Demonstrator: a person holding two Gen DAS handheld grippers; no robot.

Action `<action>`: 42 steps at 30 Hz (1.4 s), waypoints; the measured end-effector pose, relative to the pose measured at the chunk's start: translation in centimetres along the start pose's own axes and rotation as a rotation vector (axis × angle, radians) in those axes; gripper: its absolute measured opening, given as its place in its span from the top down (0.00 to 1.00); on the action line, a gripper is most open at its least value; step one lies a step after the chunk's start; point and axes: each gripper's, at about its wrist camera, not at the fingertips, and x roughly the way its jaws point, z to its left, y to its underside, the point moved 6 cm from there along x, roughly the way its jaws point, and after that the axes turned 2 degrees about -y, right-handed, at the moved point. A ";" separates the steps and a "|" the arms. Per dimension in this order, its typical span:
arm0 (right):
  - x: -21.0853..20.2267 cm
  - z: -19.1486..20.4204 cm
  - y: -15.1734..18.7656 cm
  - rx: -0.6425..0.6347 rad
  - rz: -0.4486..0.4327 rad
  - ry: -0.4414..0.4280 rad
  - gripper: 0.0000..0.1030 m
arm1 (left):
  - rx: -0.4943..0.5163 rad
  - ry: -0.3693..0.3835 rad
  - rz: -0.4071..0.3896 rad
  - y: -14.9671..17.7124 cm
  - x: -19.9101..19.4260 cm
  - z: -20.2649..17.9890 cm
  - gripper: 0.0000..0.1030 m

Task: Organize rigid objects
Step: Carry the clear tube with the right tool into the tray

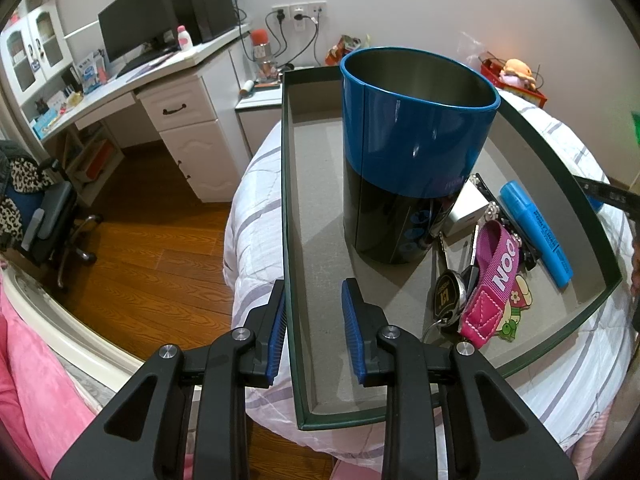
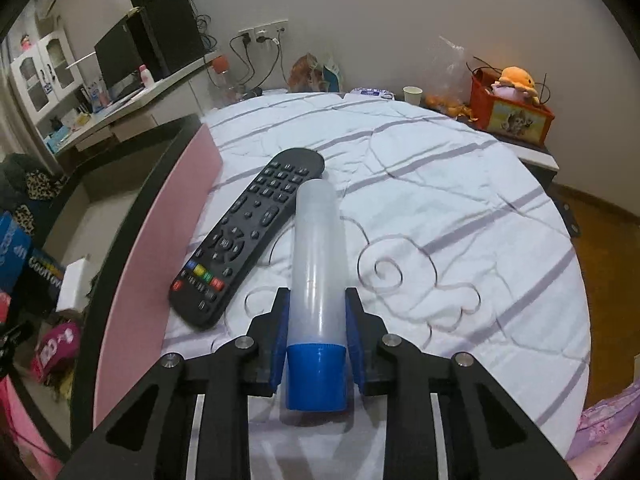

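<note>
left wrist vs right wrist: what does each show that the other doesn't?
Left wrist only: left gripper astride the box's side wall, blue-and-black tin, blue marker, keys on a pink strap inside the box.
Right wrist only: right gripper shut on a translucent tube with blue cap, black remote beside it on the quilt.
Both: striped white quilt, desk with monitor, orange plush toy.
</note>
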 end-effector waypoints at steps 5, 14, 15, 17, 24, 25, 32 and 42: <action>-2.9 1.5 0.2 -0.001 -0.065 -0.054 0.75 | 0.000 -0.001 0.000 0.0 0.0 0.0 0.75; -7.4 8.1 -2.4 -0.122 -0.167 -0.143 0.75 | 0.000 0.000 0.000 0.0 0.0 0.0 0.75; -7.5 9.1 -2.5 -0.144 -0.165 -0.154 0.75 | -0.001 0.001 0.000 0.0 0.0 0.1 0.75; -7.3 10.9 -2.7 -0.176 -0.159 -0.173 0.75 | -0.001 0.003 0.000 0.0 0.0 0.0 0.74; -2.5 15.0 -3.1 -0.247 -0.043 -0.166 0.75 | -0.001 0.013 -0.002 -0.2 0.1 -0.1 0.74; -1.7 15.4 -3.1 -0.253 -0.023 -0.156 0.75 | -0.001 0.015 -0.002 -0.2 0.1 -0.1 0.74; 1.5 16.2 -2.7 -0.283 0.091 -0.116 0.75 | 0.001 0.018 -0.005 -0.3 0.1 -0.1 0.73; 2.9 16.8 -2.1 -0.296 0.149 -0.102 0.74 | 0.002 0.019 -0.007 -0.3 0.1 -0.1 0.73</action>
